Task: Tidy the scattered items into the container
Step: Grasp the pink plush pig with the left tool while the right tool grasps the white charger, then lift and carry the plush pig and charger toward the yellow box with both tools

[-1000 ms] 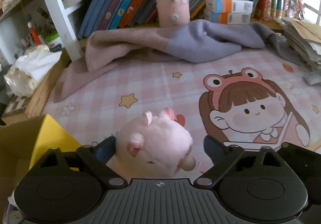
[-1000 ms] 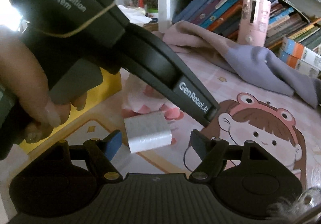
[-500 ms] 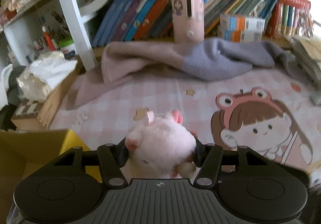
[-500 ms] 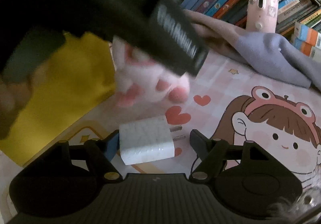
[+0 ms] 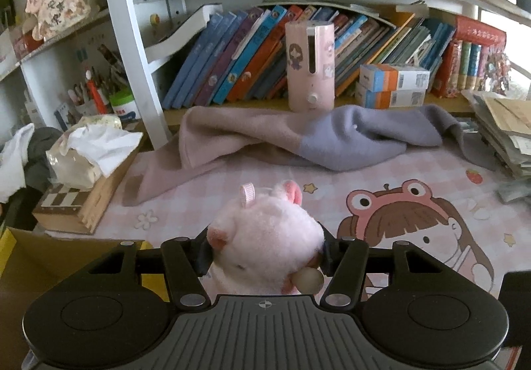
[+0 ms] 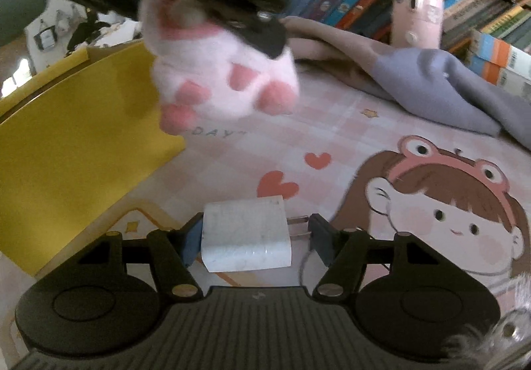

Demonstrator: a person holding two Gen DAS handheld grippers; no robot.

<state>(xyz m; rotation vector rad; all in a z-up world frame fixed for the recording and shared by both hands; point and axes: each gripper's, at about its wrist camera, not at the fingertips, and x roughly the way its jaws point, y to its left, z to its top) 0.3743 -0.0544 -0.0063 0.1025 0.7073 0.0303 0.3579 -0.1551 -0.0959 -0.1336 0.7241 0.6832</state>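
Bookshelves behind, the pink plush (image 5: 265, 239), now lifted off the surface (image 5: 332, 177), is pinched by the left claw (image 5: 265, 254) at lower centre, while the charger (image 6: 245, 239), lower centre, is being closed upon by the right claw (image 6: 254, 239).

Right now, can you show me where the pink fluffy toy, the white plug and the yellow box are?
pink fluffy toy (image 5: 265, 237), left wrist view, on its furry body.
white plug (image 6: 245, 234), right wrist view, on its flat top face.
yellow box (image 6: 73, 131), right wrist view, on its outer wall.

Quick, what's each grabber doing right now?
Left gripper: closed on the pink plush toy.
Right gripper: around the white charger, closed or not, cannot tell.
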